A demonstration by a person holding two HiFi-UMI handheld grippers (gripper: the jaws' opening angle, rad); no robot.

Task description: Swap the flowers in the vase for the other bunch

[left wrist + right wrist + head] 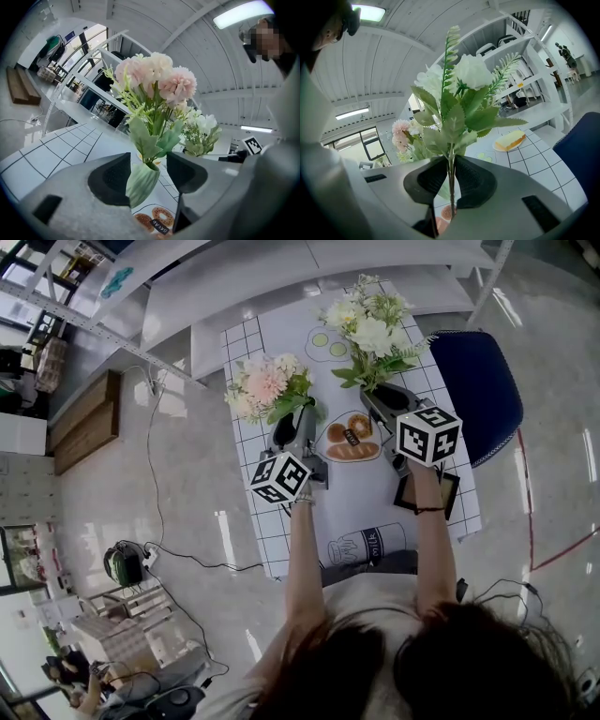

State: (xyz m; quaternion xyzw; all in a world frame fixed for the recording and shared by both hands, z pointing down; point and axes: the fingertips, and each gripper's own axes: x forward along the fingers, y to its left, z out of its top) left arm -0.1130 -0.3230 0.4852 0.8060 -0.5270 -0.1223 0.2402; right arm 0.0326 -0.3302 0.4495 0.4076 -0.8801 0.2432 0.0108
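Note:
In the left gripper view a pale green ribbed vase (140,183) stands on the table and holds the pink flowers (157,82). My left gripper (147,165) is open around the vase, with a gap beside the right pad. From the head view the pink flowers (265,382) rise just beyond the left gripper (292,427); the vase itself is mostly hidden there. My right gripper (451,176) is shut on the thin stems of the white bunch (464,89). It holds the bunch upright, to the right of the vase. The white bunch (373,332) tops the right gripper (380,401).
The table wears a white grid-pattern cloth (281,343) printed with food pictures, among them bread (352,439). A blue chair (483,390) stands at the table's right side. A small dark frame (427,493) lies under my right forearm. White shelving stands beyond the table.

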